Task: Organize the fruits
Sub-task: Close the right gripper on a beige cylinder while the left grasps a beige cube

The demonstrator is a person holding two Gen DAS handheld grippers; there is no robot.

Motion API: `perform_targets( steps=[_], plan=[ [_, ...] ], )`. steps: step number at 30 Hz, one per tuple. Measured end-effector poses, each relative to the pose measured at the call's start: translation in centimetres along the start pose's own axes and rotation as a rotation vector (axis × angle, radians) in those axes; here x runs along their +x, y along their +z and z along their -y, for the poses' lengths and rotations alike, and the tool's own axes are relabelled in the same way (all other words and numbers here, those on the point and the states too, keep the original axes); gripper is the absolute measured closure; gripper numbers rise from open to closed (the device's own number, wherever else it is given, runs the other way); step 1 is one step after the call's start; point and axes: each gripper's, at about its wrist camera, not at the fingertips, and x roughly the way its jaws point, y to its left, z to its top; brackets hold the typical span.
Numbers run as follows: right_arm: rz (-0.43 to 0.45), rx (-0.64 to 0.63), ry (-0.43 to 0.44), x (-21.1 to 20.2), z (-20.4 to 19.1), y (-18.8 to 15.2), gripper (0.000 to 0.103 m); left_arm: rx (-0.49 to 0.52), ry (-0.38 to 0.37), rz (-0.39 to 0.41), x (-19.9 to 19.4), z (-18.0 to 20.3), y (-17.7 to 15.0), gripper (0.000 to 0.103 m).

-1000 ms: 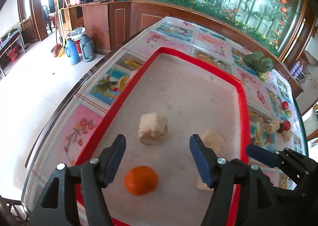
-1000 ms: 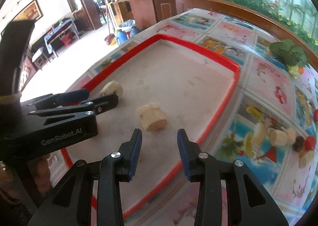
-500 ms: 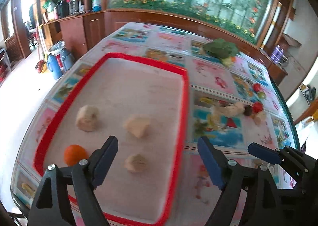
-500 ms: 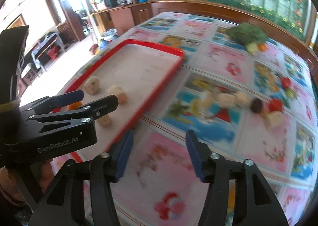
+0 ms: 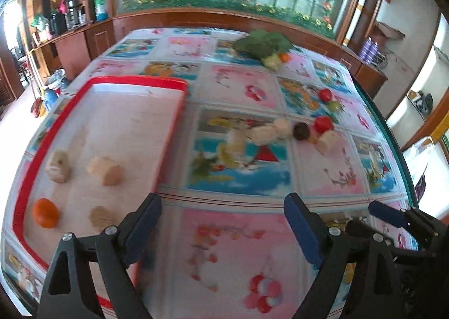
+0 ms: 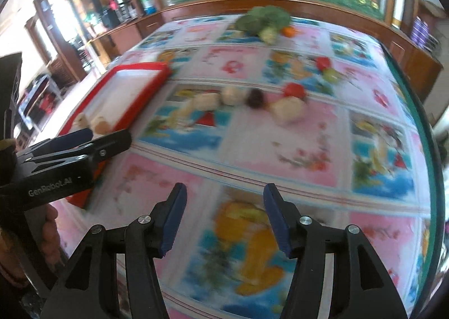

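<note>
the loose fruits lie in a row on the desk (image 5: pixel 241 89), well ahead of both pairs of tongs: pale cut pieces (image 5: pixel 263 134), a dark round fruit (image 5: pixel 301 131), a red fruit (image 5: pixel 323 123) and another pale chunk (image 5: pixel 327 141) at the row's right end. farther off sit a second red fruit (image 5: pixel 325 94) touching a small green one (image 5: pixel 334 106). the right wrist view shows the same row, blurred, ahead of the right tongs (image 6: pixel 224 218).

to the left of the left tongs (image 5: pixel 223 223) stands a red-rimmed tray (image 5: pixel 171 134), its near right corner just beside the left finger. in the tray lie an orange (image 5: pixel 45 212), a tan slice (image 5: pixel 101 216) near it, and two pale cut chunks (image 5: pixel 57 169) (image 5: pixel 105 170) farther in.

the left tongs are spread wide, having just been opening, with nothing between the blue pads, only the flowered desk cover below. the right tongs are partly spread, their jaws having opened just before, and also hold nothing. in the right wrist view the left tongs reach in from the left edge, a hand (image 6: pixel 49 232) gripping the handle.

at the far edge of the desk lies a leafy green vegetable (image 5: pixel 262 44), with a small orange piece (image 5: pixel 284 57) beside it.
</note>
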Motion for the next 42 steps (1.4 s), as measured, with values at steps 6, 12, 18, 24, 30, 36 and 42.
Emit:
perform_targets(
  steps=[6, 12, 18, 24, 30, 36, 42],
  plan=[
    [0.009, 0.107, -0.054, -1.2, 6.3, -1.3, 0.046, 0.027, 0.002, -0.028, 1.5, 2.6, -0.1, 0.011],
    [0.021, 0.168, -0.066, -1.6, 10.6, -0.7, 0.046, 0.066, 0.037, -0.051, 3.2, 4.1, 0.5, 0.011],
    [0.040, 0.096, -0.007, 0.5, 9.5, 2.6, 0.042, 0.070, 0.059, -0.072, 4.4, 4.1, 1.7, 0.011],
    [0.028, 0.024, 0.043, 4.6, 7.8, 5.8, 0.039, 0.062, 0.086, -0.086, 5.5, 3.3, 2.7, 0.011],
    [-0.008, 0.019, 0.056, 7.6, 7.5, 6.6, 0.039, 0.047, 0.086, -0.100, 6.7, 2.7, 3.7, 0.011],
    [0.011, -0.048, 0.028, 8.2, 6.9, 7.0, 0.060, 0.066, 0.077, -0.111, 8.1, 3.3, 4.7, 0.011],
    [0.018, -0.044, 0.049, 7.2, 7.4, 6.3, 0.062, 0.097, 0.058, -0.099, 9.2, 4.2, 5.8, 0.011]
  ],
)
